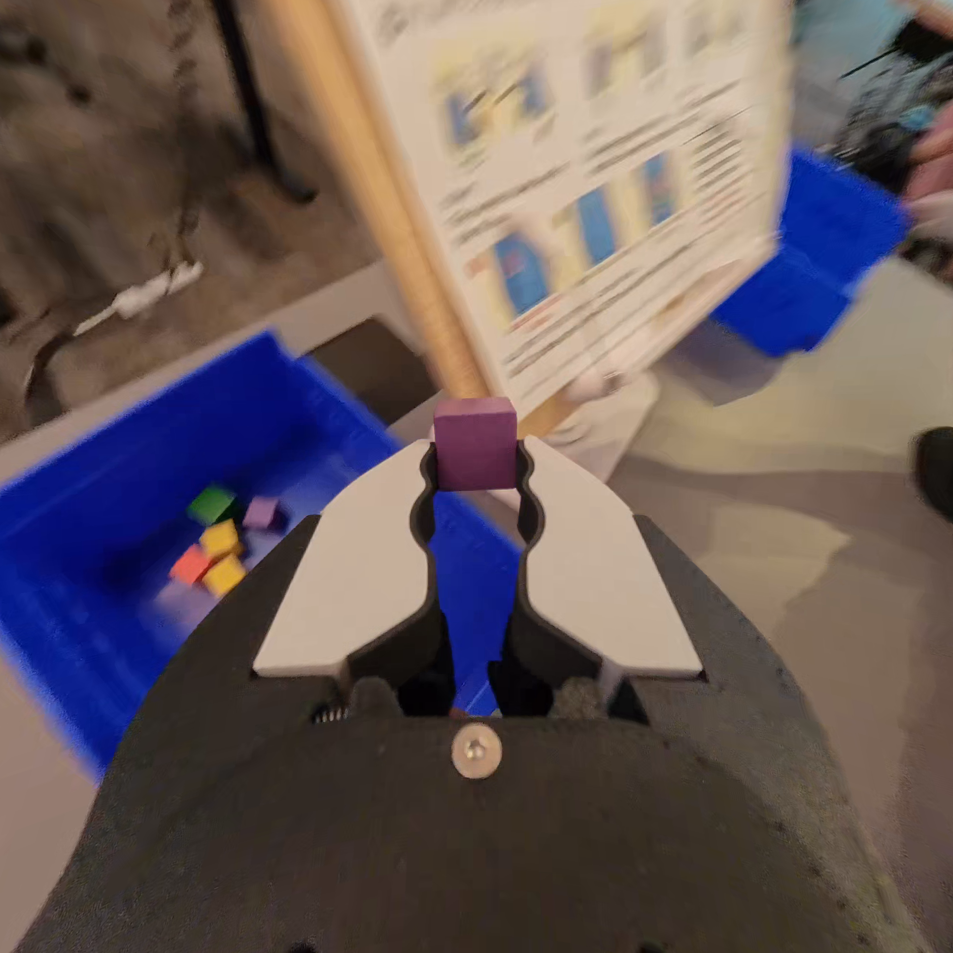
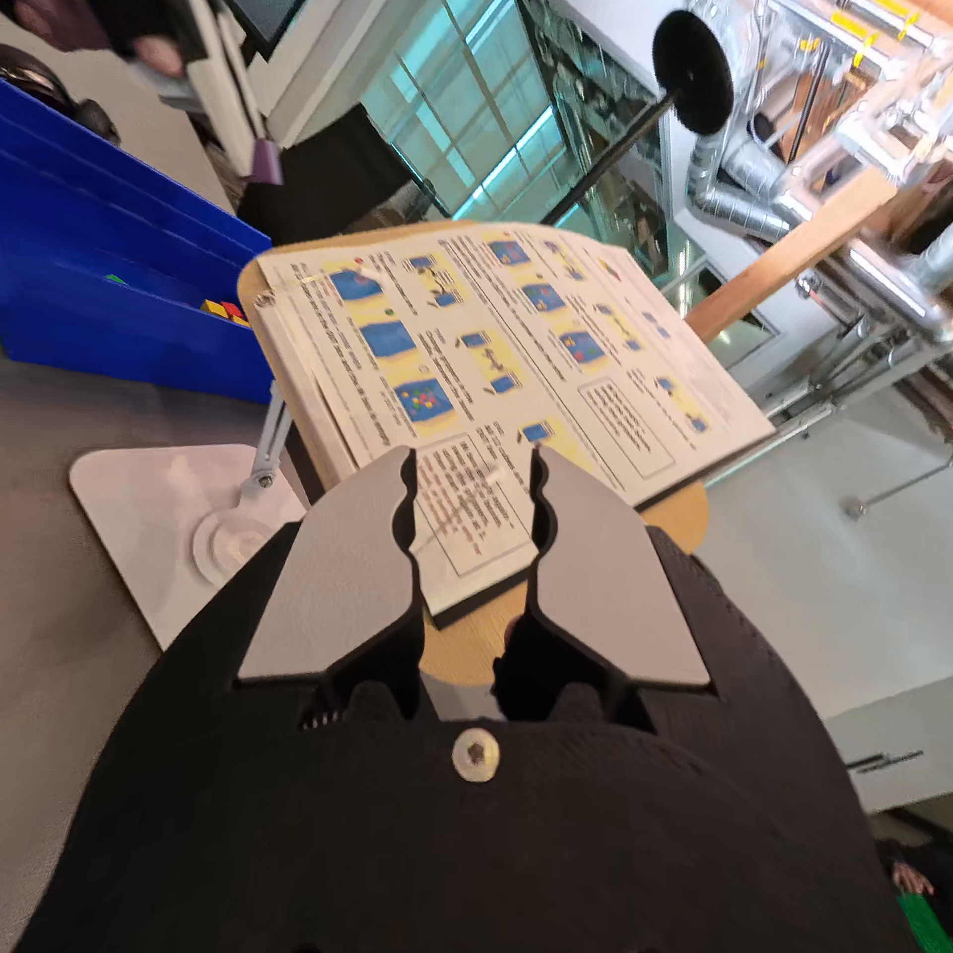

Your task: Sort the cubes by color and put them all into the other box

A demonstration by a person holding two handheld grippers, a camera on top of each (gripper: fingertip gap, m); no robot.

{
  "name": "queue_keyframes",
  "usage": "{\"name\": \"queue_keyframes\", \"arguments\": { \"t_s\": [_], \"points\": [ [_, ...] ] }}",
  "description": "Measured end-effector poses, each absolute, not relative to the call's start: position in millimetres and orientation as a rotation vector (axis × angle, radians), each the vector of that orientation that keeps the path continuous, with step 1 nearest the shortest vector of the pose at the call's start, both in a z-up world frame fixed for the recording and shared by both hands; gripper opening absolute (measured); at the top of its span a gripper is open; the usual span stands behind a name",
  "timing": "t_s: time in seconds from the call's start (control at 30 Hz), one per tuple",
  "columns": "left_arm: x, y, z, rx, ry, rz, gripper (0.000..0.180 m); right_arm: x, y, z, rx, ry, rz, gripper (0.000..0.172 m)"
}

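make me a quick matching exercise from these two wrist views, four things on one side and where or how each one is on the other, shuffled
Things:
1. purple cube
2. green cube
3. right gripper
4. instruction sheet

States:
A. lying in the near blue bin
B. open, nothing between its fingers
C. pinched at the left gripper fingertips
D. propped on a tilted wooden board

Pairs: 1-C, 2-A, 3-B, 4-D

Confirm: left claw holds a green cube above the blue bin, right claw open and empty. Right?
Not quite. The cube pinched in the left claw is purple, not green, as the left wrist view shows; a green cube lies in the blue bin below. The right claw is open and empty.
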State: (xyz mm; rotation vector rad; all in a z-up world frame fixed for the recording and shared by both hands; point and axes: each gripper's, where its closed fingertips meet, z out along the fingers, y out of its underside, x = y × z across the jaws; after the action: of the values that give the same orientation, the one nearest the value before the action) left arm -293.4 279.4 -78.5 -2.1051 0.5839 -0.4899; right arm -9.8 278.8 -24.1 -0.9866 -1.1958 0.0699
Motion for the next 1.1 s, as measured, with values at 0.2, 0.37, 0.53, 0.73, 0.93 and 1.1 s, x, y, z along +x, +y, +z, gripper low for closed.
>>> {"name": "queue_keyframes", "arguments": {
  "t_s": [0.2,0.37,0.53,0.73,0.93,1.1],
  "points": [
    [-185.8,248.8,-22.5,-1.797,0.839,-0.842,0.029,-44.9,246.5,-24.4,-0.832,-1.237,0.041,0.046],
    [-103.2,236.4,-27.4,-1.674,0.973,-1.156,0.028,-60.0,230.8,-26.1,-0.738,-1.250,0.001,0.049],
    [-59.0,224.7,-40.8,-1.633,1.032,-1.377,0.028,-65.7,227.3,-29.0,-0.697,-1.246,-0.033,0.052],
    [-39.4,213.9,-46.1,-1.597,1.067,-1.520,0.028,-68.0,226.9,-34.3,-0.662,-1.258,-0.071,0.043],
    [-35.1,205.3,-44.8,-1.567,1.095,-1.601,0.028,-65.6,224.9,-31.7,-0.628,-1.252,-0.106,0.030],
    [-33.4,203.9,-39.7,-1.554,1.073,-1.632,0.030,-63.4,222.4,-27.3,-0.640,-1.236,-0.067,0.029]
  ]
}}
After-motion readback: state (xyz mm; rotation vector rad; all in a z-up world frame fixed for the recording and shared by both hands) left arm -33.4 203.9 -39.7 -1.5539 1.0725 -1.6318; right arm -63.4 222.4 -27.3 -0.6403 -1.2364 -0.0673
